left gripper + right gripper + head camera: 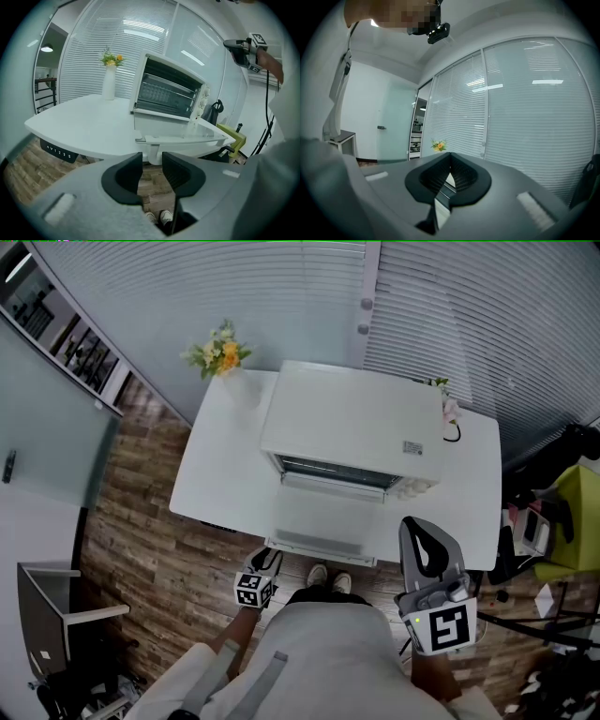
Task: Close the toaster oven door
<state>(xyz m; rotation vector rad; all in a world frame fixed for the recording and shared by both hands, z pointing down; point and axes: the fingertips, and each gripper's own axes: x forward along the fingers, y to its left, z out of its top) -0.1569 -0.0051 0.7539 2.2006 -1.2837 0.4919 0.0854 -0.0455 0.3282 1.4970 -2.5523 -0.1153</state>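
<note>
A white toaster oven [352, 427] stands on the white table [220, 465], and its door [323, 517] hangs open, lying flat toward me over the table's front edge. My left gripper [269, 562] sits low, just below the door's front left corner. In the left gripper view its jaws [152, 171] stand open with nothing between them, and the door's edge [187, 137] and the oven [168, 91] lie ahead and slightly above. My right gripper [419, 526] is held up at the table's front right, away from the oven. Its jaws [450, 163] are shut and empty.
A vase of yellow flowers [220, 354] stands at the table's back left corner, and a black cable [454, 432] lies at the back right. Window blinds run behind the table. A yellow-green chair [577, 521] is at the right and a grey cabinet [47, 615] at the left, on wooden flooring.
</note>
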